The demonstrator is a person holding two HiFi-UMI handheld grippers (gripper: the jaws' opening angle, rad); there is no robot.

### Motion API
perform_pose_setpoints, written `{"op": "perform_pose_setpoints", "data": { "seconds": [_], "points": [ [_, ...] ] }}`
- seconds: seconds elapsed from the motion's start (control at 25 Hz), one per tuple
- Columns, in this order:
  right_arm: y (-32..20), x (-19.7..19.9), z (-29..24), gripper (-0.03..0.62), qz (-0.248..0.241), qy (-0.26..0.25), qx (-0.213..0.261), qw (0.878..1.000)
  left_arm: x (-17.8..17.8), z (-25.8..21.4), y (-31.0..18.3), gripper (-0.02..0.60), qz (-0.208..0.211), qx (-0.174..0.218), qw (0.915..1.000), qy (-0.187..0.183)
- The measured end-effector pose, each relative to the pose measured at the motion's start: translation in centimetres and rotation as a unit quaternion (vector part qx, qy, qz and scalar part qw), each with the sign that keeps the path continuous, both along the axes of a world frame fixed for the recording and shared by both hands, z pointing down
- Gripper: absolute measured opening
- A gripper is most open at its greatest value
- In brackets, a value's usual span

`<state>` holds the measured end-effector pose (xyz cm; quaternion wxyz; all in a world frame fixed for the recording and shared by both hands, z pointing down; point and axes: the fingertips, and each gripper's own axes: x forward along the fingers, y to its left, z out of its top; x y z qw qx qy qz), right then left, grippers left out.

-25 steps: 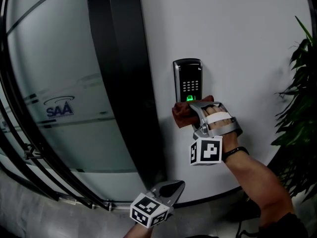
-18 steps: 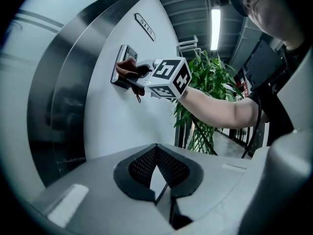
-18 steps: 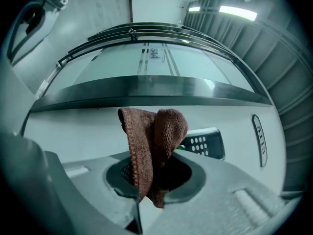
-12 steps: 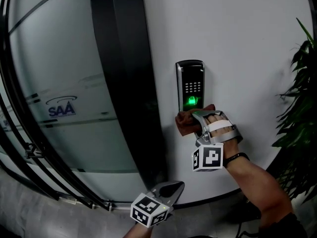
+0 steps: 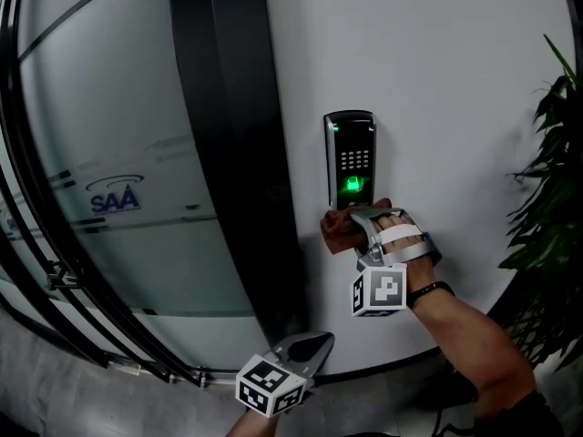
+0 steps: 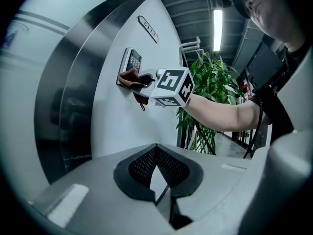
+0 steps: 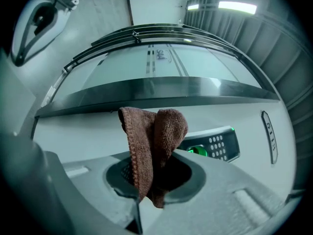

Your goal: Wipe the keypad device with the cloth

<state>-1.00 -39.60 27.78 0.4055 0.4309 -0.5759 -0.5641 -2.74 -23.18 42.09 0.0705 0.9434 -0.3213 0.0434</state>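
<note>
A black keypad device [image 5: 350, 158] with a green-lit sensor is fixed to the white wall; it also shows as the keypad device [image 7: 215, 145] and, small, as the keypad device [image 6: 130, 62]. My right gripper [image 5: 357, 223] is shut on a brown cloth [image 5: 341, 227], held against the wall just under the device's lower edge. The cloth [image 7: 152, 141] sticks out of the jaws in folds. Seen from the left gripper view, the cloth [image 6: 133, 79] touches the keypad's bottom. My left gripper [image 5: 314, 344] hangs low near the wall, shut and holding nothing.
A dark vertical door post [image 5: 228, 153] runs left of the keypad, beside frosted glass [image 5: 109, 198] bearing a logo. A leafy plant [image 5: 551, 198] stands at the right. Black curved rails [image 5: 55, 280] cross the lower left. A small wall plate [image 7: 269, 136] sits beyond the keypad.
My right gripper with the cloth slid down off the keypad's lower part, uncovering the green sensor, and now rests just under it. The left gripper barely moved.
</note>
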Motion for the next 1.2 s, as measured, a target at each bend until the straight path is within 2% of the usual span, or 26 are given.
{"op": "perform_pose_setpoints", "data": {
  "seconds": [0.2, 0.32, 0.4, 0.52, 0.64, 0.8, 0.96, 1.2],
  "points": [
    [-0.1, -0.1, 1.9, 0.054, -0.004, 0.010, -0.057, 0.998, -0.8, -0.2, -0.1, 0.017, -0.010, 0.002, 0.9999, 0.002],
    [0.6, -0.2, 1.6, 0.054, -0.007, 0.014, -0.064, 0.998, -1.2, -0.2, -0.1, 0.017, -0.015, 0.002, 0.9999, 0.003],
    [1.6, -0.3, -0.3, 0.054, -0.013, 0.010, -0.043, 0.999, -1.5, -0.3, -0.1, 0.017, -0.018, 0.003, 0.9998, 0.005],
    [3.3, -0.5, -5.1, 0.054, -0.023, -0.004, 0.015, 1.000, -2.0, -0.5, -0.2, 0.017, -0.023, 0.007, 0.9997, 0.007],
    [4.4, -0.6, -10.3, 0.054, -0.029, -0.018, 0.067, 0.997, -2.0, -0.6, -0.3, 0.017, -0.023, 0.010, 0.9996, 0.009],
    [4.4, -0.5, -15.3, 0.054, -0.024, -0.028, 0.114, 0.993, -1.8, -0.5, -0.1, 0.017, -0.019, 0.009, 0.9997, 0.009],
    [2.5, -0.6, -18.2, 0.054, -0.010, -0.019, 0.132, 0.991, -2.1, -0.4, 0.0, 0.017, -0.022, 0.009, 0.9997, 0.009],
    [-0.8, -0.7, -20.2, 0.054, 0.009, -0.009, 0.122, 0.992, -2.3, -0.1, 0.2, 0.017, -0.026, 0.005, 0.9996, 0.011]
  ]
}}
